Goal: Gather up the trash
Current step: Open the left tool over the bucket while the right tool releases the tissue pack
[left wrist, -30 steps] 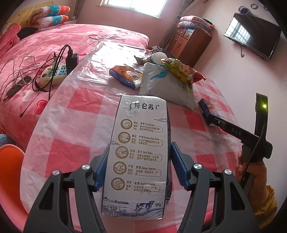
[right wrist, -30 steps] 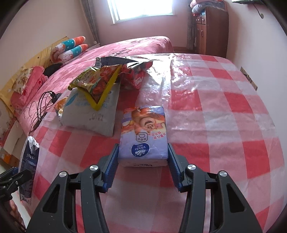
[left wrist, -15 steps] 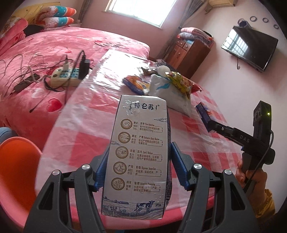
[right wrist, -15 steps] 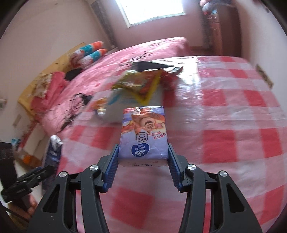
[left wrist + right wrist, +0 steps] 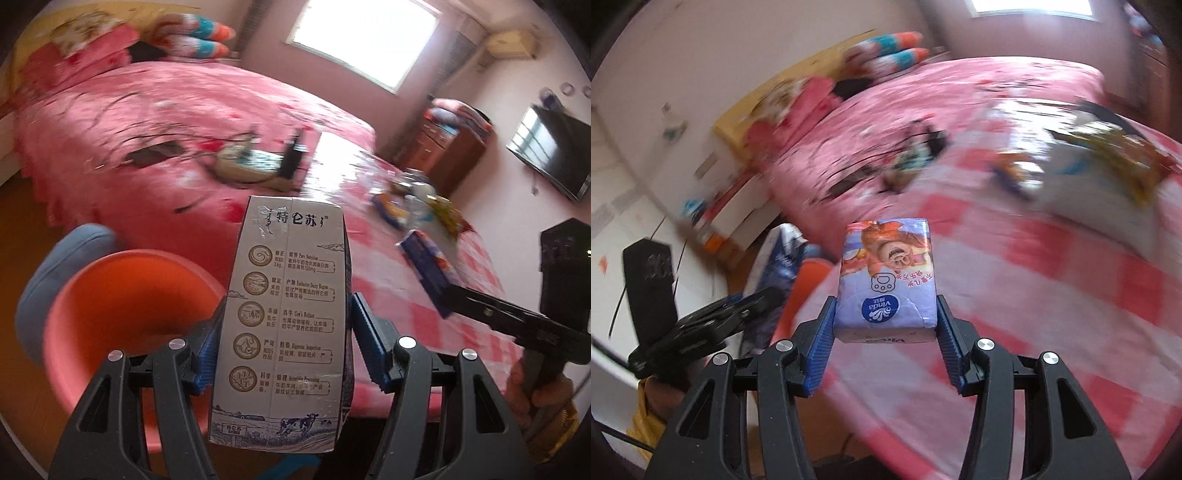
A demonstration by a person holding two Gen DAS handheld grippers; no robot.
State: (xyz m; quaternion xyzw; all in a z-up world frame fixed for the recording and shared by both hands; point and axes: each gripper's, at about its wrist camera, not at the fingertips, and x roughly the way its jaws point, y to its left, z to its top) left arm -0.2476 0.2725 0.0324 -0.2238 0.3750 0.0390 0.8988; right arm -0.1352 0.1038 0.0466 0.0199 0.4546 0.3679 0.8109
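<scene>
My left gripper (image 5: 286, 347) is shut on a tall grey milk carton (image 5: 284, 306) and holds it in the air above an orange bin (image 5: 122, 306) beside the table. My right gripper (image 5: 886, 334) is shut on a purple tissue pack (image 5: 886, 275), held above the table's left edge; the pack also shows in the left wrist view (image 5: 428, 264). The carton also shows in the right wrist view (image 5: 775, 273). White and yellow snack bags (image 5: 1104, 170) lie blurred on the checked tablecloth (image 5: 1052, 280).
A pink bed (image 5: 155, 122) with a power strip and cables (image 5: 251, 162) lies beyond the table. A blue stool (image 5: 62, 266) stands by the orange bin. A wooden cabinet (image 5: 454, 147) and a wall TV (image 5: 550, 151) are at the right.
Both grippers have swung left off the table with their loads. The left gripper now holds the carton over the orange bin. Both views are blurred by motion.
</scene>
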